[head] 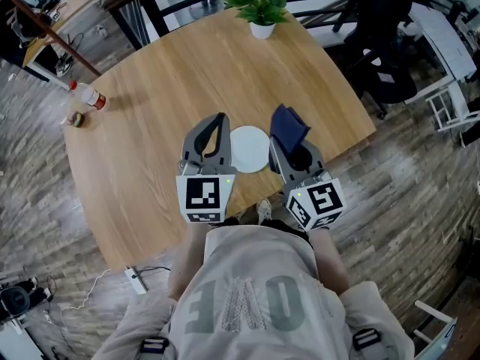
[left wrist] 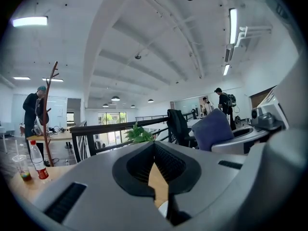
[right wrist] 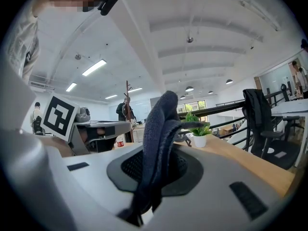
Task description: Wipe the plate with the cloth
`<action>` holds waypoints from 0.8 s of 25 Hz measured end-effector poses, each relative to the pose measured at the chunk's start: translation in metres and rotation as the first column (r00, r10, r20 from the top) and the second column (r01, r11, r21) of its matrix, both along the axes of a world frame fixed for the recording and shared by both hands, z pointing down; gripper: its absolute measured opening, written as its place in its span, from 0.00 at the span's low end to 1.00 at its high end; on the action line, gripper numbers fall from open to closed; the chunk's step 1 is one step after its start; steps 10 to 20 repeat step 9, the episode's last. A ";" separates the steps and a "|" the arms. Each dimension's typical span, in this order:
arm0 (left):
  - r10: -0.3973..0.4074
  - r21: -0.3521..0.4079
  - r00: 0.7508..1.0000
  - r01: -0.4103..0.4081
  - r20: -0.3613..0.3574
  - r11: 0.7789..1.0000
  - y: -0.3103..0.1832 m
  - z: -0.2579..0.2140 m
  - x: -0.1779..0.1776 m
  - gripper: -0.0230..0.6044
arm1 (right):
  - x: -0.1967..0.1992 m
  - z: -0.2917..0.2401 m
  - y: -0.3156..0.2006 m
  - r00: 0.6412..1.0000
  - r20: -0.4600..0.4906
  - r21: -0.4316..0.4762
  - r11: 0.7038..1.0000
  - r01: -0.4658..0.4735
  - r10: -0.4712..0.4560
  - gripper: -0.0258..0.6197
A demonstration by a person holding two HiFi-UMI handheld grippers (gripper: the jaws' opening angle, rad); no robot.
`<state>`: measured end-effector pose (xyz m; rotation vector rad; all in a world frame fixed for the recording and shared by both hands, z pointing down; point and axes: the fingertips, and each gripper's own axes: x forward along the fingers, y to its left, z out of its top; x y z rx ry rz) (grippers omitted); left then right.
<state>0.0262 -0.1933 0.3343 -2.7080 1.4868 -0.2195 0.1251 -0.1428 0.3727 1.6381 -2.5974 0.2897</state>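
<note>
Pinching the dark blue cloth between closed fingers, the right gripper holds it upright just to the right of the white plate. The plate lies on the round wooden table, near the person's side. The left gripper hovers at the plate's left edge, its fingers shut together with nothing between them.

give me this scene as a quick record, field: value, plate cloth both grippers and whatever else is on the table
surface: round wooden table
plate: white, round, between the two grippers
cloth: dark blue, bunched, by the plate's right edge
right gripper: fingers clamped on the cloth
left gripper: fingers together, nothing seen held, at the plate's left
cloth touching plate: cannot tell
far edge: potted plant
left edge: bottle, small cup
</note>
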 end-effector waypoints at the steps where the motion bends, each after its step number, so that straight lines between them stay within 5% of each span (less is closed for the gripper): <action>1: -0.001 0.001 1.000 0.001 -0.002 1.000 0.000 0.000 0.000 0.05 | -0.001 0.001 0.000 1.000 -0.002 -0.001 1.000 0.003 -0.003 0.13; 20: -0.003 0.004 1.000 0.003 -0.015 1.000 -0.003 -0.004 -0.002 0.05 | -0.010 -0.004 -0.004 0.999 -0.031 0.012 1.000 0.029 -0.028 0.13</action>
